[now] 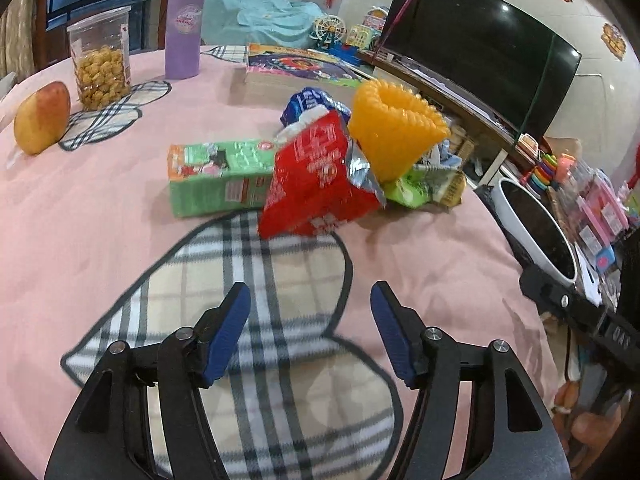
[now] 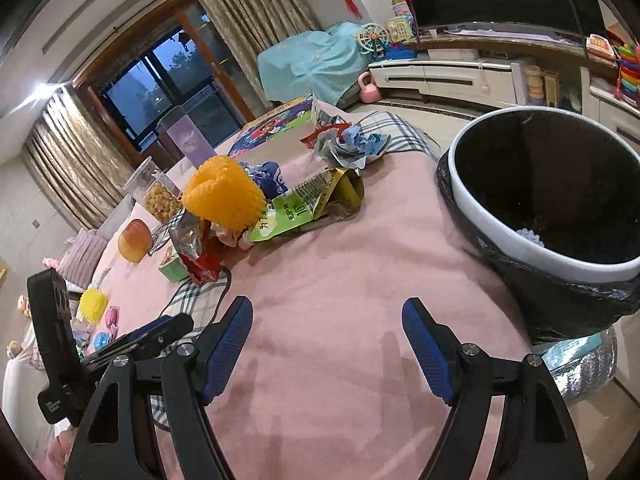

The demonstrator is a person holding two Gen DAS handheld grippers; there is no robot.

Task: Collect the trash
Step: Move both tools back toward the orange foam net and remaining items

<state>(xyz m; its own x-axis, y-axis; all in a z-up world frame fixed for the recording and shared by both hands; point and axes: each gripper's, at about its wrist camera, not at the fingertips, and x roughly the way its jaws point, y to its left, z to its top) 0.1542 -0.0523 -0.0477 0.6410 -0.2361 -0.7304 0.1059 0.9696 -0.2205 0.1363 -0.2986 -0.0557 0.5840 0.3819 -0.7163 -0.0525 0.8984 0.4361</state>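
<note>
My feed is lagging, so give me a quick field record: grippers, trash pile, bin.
left gripper: open, empty, over the plaid heart patch of the pink tablecloth
right gripper: open, empty, above bare cloth
nearest trash: red foil snack bag, ahead of the left gripper
behind it: green carton, yellow spiky plastic cone
bin: white-rimmed bin with black liner, at the table's right edge

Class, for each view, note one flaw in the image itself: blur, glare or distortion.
Left wrist view: the red crinkled snack bag is smeared by motion blur; the black television screen bows from fisheye distortion. Right wrist view: ceiling lights flare white at top left, and the patterned beige curtains curve.
</note>
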